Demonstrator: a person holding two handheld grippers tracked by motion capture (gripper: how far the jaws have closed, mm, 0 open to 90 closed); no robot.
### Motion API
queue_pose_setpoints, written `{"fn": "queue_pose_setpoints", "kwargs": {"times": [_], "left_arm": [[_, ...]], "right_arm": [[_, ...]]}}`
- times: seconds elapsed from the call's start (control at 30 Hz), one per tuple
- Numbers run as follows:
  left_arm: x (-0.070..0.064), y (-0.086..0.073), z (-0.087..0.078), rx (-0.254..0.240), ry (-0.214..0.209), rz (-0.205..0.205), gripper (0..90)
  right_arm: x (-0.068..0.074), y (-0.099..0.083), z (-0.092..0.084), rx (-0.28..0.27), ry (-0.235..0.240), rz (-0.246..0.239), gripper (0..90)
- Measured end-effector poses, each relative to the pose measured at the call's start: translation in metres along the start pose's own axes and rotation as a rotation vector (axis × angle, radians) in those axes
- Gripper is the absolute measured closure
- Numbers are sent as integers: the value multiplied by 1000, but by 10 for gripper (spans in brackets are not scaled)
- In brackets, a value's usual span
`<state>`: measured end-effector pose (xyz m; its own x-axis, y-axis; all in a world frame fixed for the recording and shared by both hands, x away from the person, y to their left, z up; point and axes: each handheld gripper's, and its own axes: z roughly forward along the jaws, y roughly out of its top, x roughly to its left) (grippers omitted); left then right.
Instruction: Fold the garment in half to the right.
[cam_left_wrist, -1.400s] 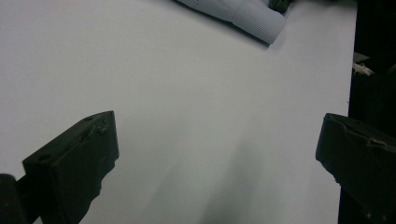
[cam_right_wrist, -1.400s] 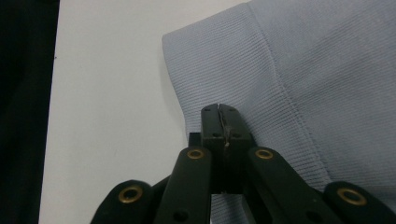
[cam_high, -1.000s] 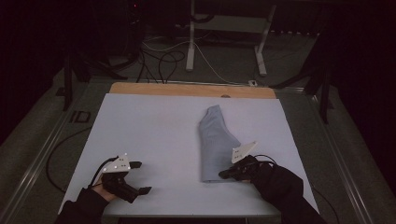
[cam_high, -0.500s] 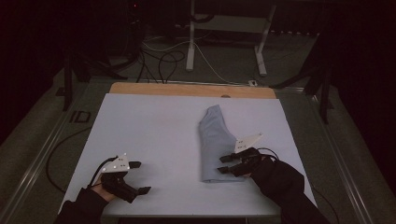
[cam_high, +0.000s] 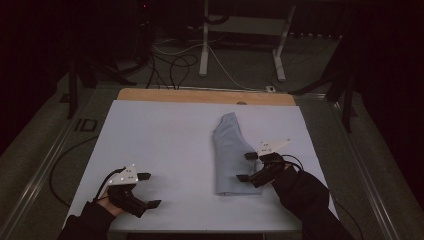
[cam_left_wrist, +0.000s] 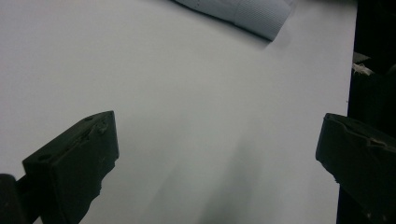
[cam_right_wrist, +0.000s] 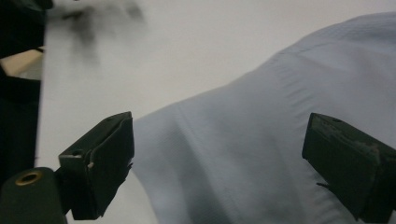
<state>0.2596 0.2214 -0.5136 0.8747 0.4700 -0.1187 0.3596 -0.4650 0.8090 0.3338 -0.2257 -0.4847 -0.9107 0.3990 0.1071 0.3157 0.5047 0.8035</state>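
Note:
A folded pale blue-grey cloth (cam_high: 231, 155) lies lengthwise on the white table top (cam_high: 165, 145), right of centre. My right gripper (cam_high: 246, 166) stands open at the cloth's right edge near its front end, jaws wide apart over the fabric. In the right gripper view the cloth (cam_right_wrist: 280, 140) spreads under and between the two black jaws. My left gripper (cam_high: 149, 190) rests open near the table's front left corner, far from the cloth. The left gripper view has bare white table between its jaws and a ribbed end of the cloth (cam_left_wrist: 243, 14) far off at the top.
A wooden strip (cam_high: 205, 96) runs along the table's far edge. Beyond it stand white table legs (cam_high: 204, 45) and loose cables (cam_high: 170, 60) on a dark floor. Metal rails (cam_high: 45, 165) flank the table on both sides.
My right gripper has moved slightly away from the front edge along the cloth's right side, staying open. The left gripper has not moved.

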Motion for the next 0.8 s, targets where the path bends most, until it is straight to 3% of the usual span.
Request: {"fn": "queue_pose_setpoints", "kwargs": {"times": [0.23, 0.4, 0.8], "left_arm": [[0, -1, -1, -4, -4, 4, 4], [-1, 0, -2, -15, -11, 7, 4], [0, -1, -4, -24, 5, 6, 4]], "right_arm": [[-2, -14, -10, -22, -59, 28, 92], [-3, -28, -14, -6, -90, 40, 92], [-3, -59, -26, -2, -133, 117, 92]]}}
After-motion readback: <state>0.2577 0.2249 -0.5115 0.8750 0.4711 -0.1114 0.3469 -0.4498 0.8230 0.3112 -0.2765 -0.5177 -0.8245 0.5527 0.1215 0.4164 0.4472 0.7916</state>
